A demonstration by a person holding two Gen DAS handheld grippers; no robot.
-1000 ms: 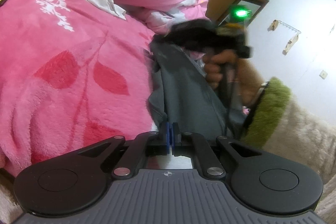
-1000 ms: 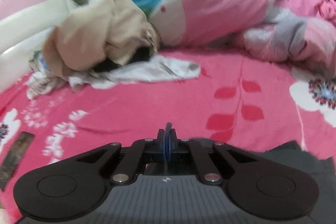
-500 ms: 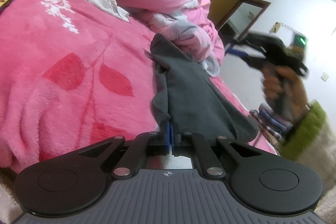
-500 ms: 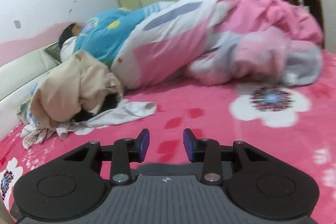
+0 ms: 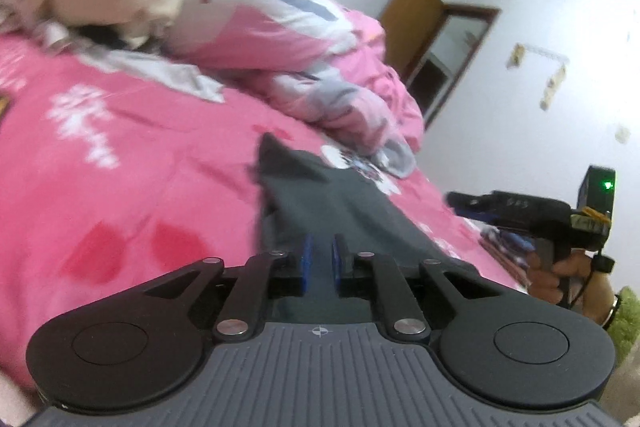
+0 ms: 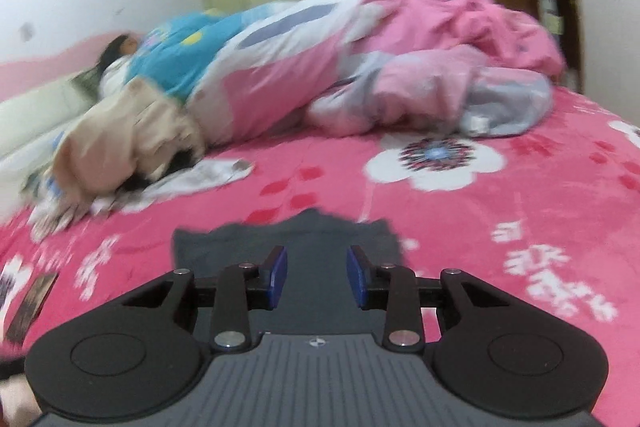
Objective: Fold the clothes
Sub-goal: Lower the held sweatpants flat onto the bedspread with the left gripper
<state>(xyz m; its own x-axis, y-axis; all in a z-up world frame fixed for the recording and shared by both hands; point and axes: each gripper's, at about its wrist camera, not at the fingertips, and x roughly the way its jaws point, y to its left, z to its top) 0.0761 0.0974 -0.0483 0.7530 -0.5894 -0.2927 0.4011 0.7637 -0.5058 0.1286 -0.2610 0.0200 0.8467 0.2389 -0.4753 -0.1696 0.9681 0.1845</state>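
Garment count: one dark grey garment (image 5: 340,203) flat on the pink blanket (image 5: 132,163), one heap of clothes (image 6: 124,135) beyond. Half a second earlier the left gripper (image 5: 320,261) pinched the garment; it had since parted slightly, holding nothing. Right gripper (image 6: 317,277) stayed spread wide, now above the garment.

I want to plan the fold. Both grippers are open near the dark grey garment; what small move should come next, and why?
Probably close the left gripper on the near edge of the dark grey garment. Its pads sit apart with grey cloth showing between them, and the right gripper is open too, so nothing holds the garment on the pink blanket.
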